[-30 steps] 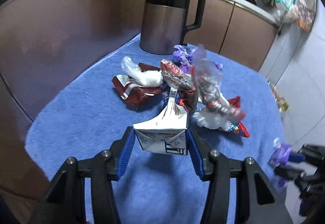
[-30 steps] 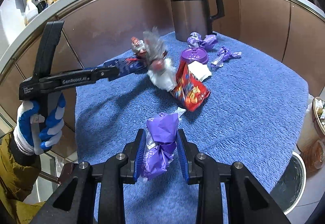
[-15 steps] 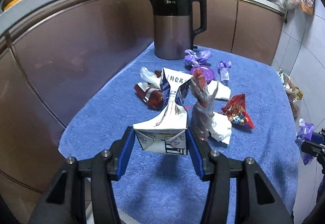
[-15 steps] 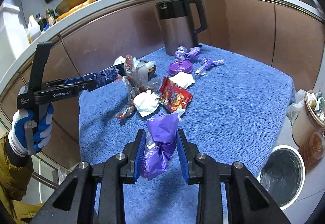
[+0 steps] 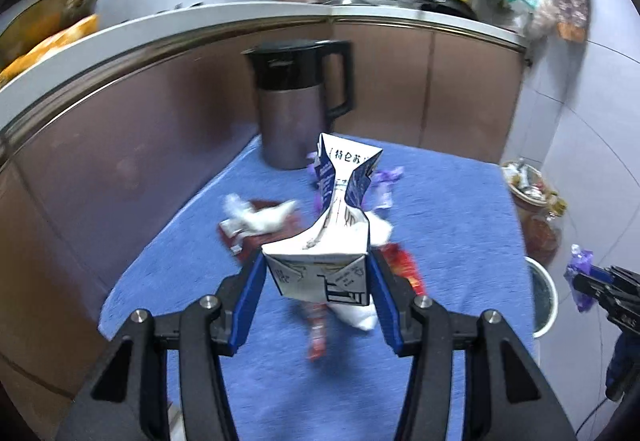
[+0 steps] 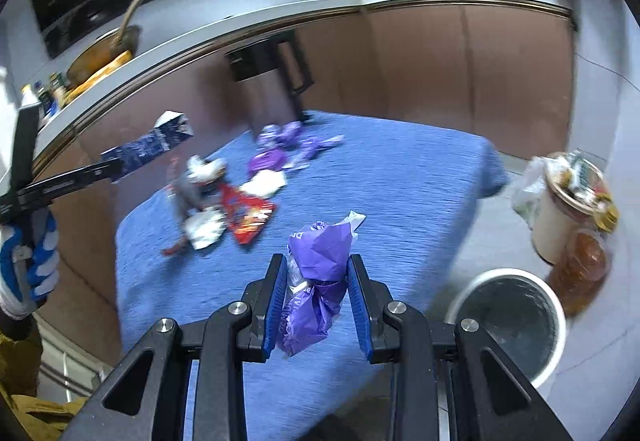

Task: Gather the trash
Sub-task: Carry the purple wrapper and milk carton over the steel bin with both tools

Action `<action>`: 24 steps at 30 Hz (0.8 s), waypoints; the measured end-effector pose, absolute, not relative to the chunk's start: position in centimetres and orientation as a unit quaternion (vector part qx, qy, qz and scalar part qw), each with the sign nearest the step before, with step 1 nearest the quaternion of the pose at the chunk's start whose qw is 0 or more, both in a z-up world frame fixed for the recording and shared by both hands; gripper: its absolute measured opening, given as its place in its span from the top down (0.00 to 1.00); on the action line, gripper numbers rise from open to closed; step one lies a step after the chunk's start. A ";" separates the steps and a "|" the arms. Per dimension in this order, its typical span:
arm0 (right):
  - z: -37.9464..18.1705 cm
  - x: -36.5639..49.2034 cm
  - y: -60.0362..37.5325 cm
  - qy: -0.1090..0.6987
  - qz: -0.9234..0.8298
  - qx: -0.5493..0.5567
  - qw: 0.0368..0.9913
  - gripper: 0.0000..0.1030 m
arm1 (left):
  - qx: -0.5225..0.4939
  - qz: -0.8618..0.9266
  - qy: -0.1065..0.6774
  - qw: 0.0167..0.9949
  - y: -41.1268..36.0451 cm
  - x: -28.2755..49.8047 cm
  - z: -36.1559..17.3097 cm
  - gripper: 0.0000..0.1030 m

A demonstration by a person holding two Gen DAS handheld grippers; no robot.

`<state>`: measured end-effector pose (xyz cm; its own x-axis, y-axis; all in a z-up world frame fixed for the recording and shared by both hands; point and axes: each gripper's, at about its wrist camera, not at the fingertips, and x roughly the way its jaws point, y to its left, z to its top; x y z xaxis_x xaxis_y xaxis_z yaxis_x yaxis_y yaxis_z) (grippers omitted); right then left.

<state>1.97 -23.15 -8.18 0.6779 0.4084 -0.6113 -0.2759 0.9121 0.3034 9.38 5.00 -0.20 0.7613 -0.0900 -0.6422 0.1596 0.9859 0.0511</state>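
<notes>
My left gripper is shut on a crushed white and blue milk carton, held up above the blue table cloth. It also shows at the left of the right wrist view. My right gripper is shut on a crumpled purple wrapper, near the table's front right edge. A white trash bin with a dark liner stands on the floor just right of it. Loose trash lies on the cloth: a red snack bag, white tissues, purple wrappers.
A dark kettle stands at the back of the table against brown cabinets. A full cream trash container and an amber bottle stand on the floor right of the table.
Both grippers have risen and drawn back from the table with their loads. A clear wrapper that hung by the carton has dropped onto the cloth. The white bin has come into the right wrist view.
</notes>
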 end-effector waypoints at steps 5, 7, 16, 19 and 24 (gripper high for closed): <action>-9.8 1.9 -28.5 0.365 0.124 0.108 0.916 0.72 | 0.059 -0.131 0.337 0.930 -0.8 9.9 0.3 0.52; -10.6 1.8 -30.4 0.370 0.103 0.116 0.916 0.72 | 0.065 -0.160 0.339 0.925 -3.6 10.1 0.3 0.52; -15.1 2.9 -38.0 0.402 0.022 0.153 0.903 0.72 | 0.112 -0.267 0.368 0.883 -17.8 11.8 -2.9 0.52; -16.7 3.4 -39.7 0.414 0.007 0.161 0.896 0.72 | 0.135 -0.292 0.382 0.866 -22.3 12.2 -4.7 0.52; -19.4 4.4 -42.0 0.434 -0.009 0.176 0.883 0.70 | 0.168 -0.321 0.406 0.839 -28.7 12.7 -8.3 0.52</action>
<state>4.43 -42.03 -19.41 0.6232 0.1362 -0.7701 0.1697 0.9377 0.3032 12.73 -28.72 -8.26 0.4641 -0.4012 -0.7897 0.6750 0.7375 0.0220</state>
